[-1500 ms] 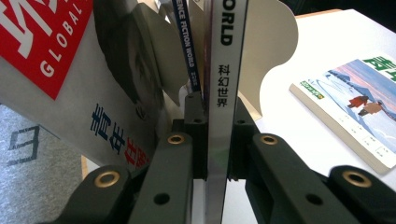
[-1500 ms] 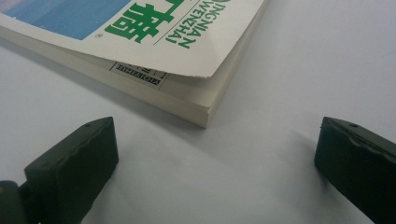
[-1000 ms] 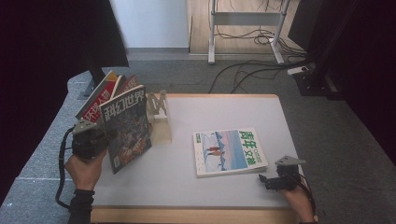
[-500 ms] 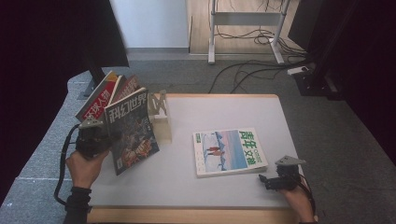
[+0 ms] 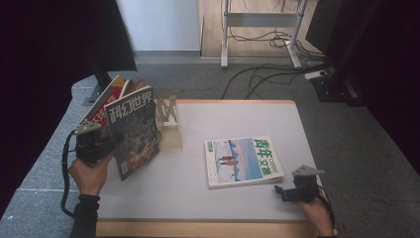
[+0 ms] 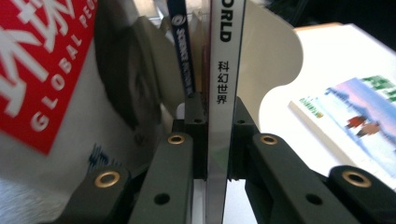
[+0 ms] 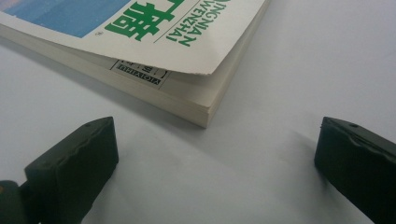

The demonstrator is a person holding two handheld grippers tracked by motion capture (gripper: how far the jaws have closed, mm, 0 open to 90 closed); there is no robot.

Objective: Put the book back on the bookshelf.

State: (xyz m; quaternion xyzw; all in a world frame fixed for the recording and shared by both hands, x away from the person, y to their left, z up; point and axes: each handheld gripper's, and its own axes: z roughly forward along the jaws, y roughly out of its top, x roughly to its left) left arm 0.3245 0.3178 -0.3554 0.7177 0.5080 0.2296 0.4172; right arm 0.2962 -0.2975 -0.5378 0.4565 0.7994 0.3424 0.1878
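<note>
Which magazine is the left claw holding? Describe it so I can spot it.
Look at the table's left edge, by the wooden rack. Several magazines lean there; the left claw is shut on the front one, with a dark cover and large white characters, unlike the red-and-white magazine behind.

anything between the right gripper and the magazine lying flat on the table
Nothing visible. The right gripper has open jaws just short of the flat magazine's near corner, with bare table between them.

Four magazines: three upright at the pale wooden rack (image 5: pixel 168 124), among them the dark-covered magazine (image 5: pixel 133 131), one blue-and-white magazine (image 5: pixel 242 161) flat. Two hand-held grippers.
</note>
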